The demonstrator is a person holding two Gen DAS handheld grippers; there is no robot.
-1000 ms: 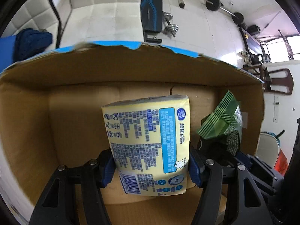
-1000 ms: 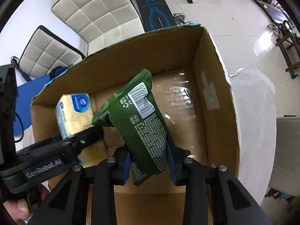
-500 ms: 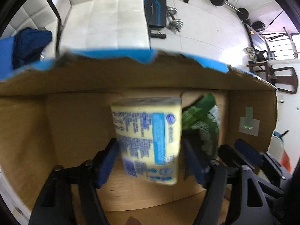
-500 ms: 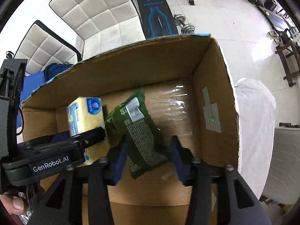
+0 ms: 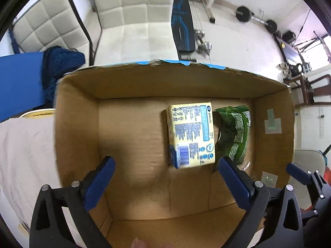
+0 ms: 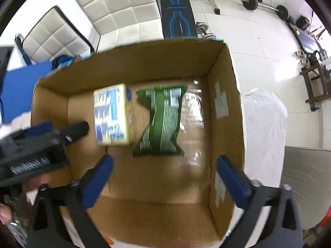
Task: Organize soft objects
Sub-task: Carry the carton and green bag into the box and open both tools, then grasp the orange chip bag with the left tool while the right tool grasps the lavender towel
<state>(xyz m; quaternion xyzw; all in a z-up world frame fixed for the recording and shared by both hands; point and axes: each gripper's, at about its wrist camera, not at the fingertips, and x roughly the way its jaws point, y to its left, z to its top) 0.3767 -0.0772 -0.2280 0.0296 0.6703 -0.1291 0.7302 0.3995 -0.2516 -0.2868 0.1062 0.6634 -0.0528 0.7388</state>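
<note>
A yellow tissue pack (image 5: pixel 191 135) lies on the floor of an open cardboard box (image 5: pixel 76 124), with a green snack bag (image 5: pixel 235 132) beside it on its right. In the right wrist view the yellow pack (image 6: pixel 112 115) and the green bag (image 6: pixel 161 122) lie side by side in the box (image 6: pixel 224 107). My left gripper (image 5: pixel 165 177) is open and empty above the box's near side. My right gripper (image 6: pixel 165 175) is open and empty above the box. The left gripper also shows at the left of the right wrist view (image 6: pixel 51 136).
The box sits on a white cloth (image 6: pixel 264 119). Beyond it are white padded chairs (image 5: pixel 134 20), a blue panel (image 5: pixel 18 82) with dark blue fabric (image 5: pixel 60 64), a weight bench (image 5: pixel 183 22) and dumbbells (image 5: pixel 203 41) on the tiled floor.
Both grippers opened and let go: the yellow pack and the green bag dropped onto the box floor. Both grippers pulled up and back from the box.
</note>
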